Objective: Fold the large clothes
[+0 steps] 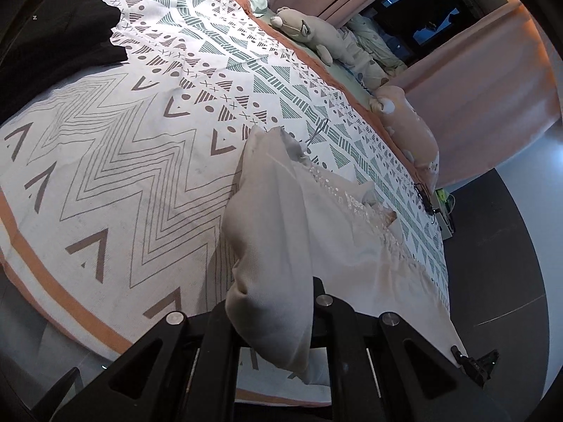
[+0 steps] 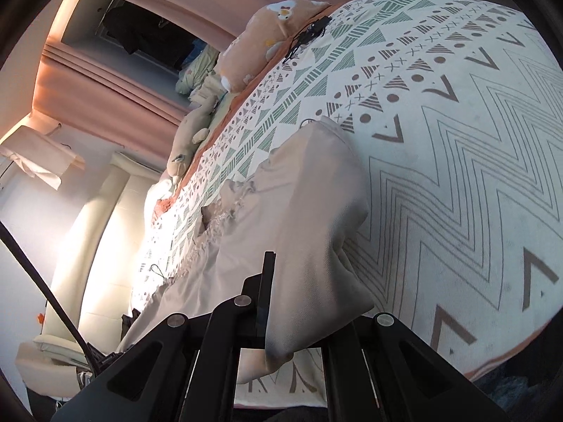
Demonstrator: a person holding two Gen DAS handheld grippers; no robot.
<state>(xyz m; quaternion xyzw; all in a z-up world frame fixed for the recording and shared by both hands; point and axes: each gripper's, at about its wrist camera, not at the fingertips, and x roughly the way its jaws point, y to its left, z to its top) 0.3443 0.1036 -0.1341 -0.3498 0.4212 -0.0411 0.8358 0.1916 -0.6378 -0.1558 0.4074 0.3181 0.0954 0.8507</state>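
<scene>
Here, a large cream-beige woven garment [image 1: 281, 246] with a gathered, sequinned edge lies on the white zigzag-and-triangle patterned bedspread [image 1: 123, 183], one end lifted. The left gripper [image 1: 278, 320] pinches a thick fold of it; the right gripper [image 2: 299, 316] clamps another bunched, drooping fold.

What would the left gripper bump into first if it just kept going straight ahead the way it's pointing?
The left gripper is already shut on the beige garment, so that cloth lies directly ahead. Pushing on, it would probably meet the patterned bedspread next, though depth is hard to judge through the fisheye.
</scene>
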